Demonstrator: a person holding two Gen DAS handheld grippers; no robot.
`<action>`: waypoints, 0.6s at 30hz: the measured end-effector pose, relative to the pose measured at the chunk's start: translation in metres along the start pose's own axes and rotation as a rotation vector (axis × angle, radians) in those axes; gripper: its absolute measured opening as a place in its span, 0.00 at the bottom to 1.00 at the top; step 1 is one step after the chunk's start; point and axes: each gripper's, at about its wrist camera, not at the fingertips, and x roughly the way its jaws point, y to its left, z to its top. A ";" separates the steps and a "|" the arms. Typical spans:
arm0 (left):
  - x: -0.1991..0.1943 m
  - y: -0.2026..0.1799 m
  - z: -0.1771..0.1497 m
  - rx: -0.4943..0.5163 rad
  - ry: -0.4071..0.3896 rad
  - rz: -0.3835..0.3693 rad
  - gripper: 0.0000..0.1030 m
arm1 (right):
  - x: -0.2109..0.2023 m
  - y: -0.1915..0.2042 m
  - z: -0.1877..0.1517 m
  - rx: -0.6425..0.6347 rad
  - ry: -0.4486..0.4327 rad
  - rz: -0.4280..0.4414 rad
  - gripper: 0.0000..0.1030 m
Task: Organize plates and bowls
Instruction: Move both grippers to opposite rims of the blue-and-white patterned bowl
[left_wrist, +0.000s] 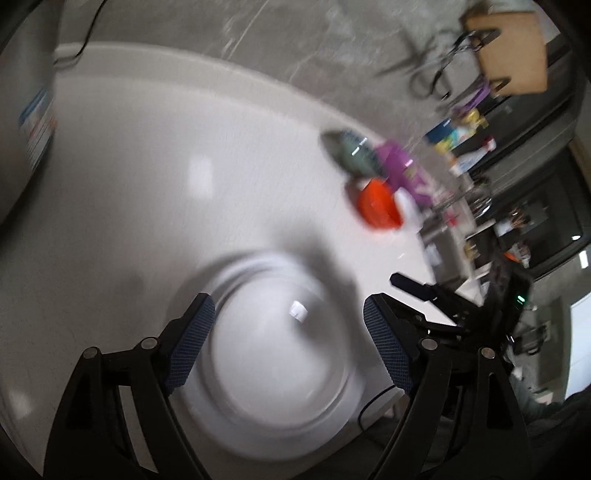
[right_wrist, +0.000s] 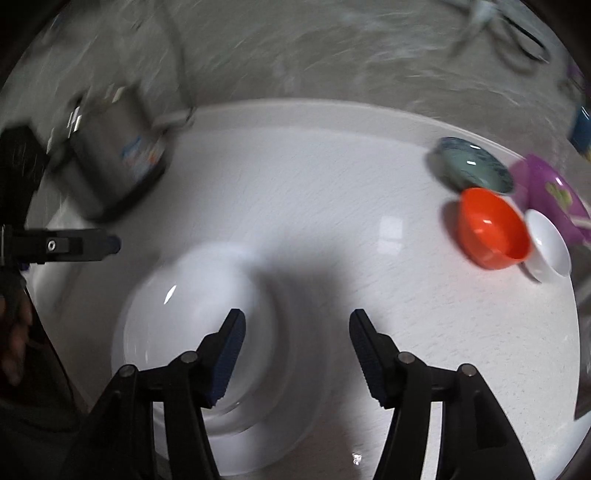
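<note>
A white bowl (left_wrist: 280, 343) sits in a stack of white plates (left_wrist: 229, 424) on the round white table (left_wrist: 147, 147). My left gripper (left_wrist: 286, 306) hangs just above it, open, with nothing between its blue pads. In the right wrist view the same bowl (right_wrist: 192, 314) and plates (right_wrist: 258, 443) lie under my right gripper (right_wrist: 295, 315), also open and empty. Both views are blurred. At the table's far right stand an orange bowl (right_wrist: 491, 229), a teal bowl (right_wrist: 472, 166), a small white bowl (right_wrist: 546, 247) and a purple dish (right_wrist: 546, 188).
A metal canister (right_wrist: 118, 155) with a cable stands at the table's far left. The orange bowl (left_wrist: 376, 208) and teal bowl (left_wrist: 351, 151) sit close to the table edge. Beyond it are a grey floor, a cardboard box (left_wrist: 509, 51) and cluttered shelves.
</note>
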 end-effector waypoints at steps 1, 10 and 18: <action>-0.001 -0.005 0.009 0.009 -0.026 -0.022 0.80 | -0.005 -0.015 0.006 0.041 -0.016 0.013 0.60; 0.068 -0.085 0.129 0.040 0.036 0.048 0.82 | -0.037 -0.196 0.096 0.239 -0.155 -0.036 0.60; 0.203 -0.146 0.227 0.078 0.063 0.185 0.81 | 0.010 -0.306 0.148 0.342 -0.064 -0.045 0.60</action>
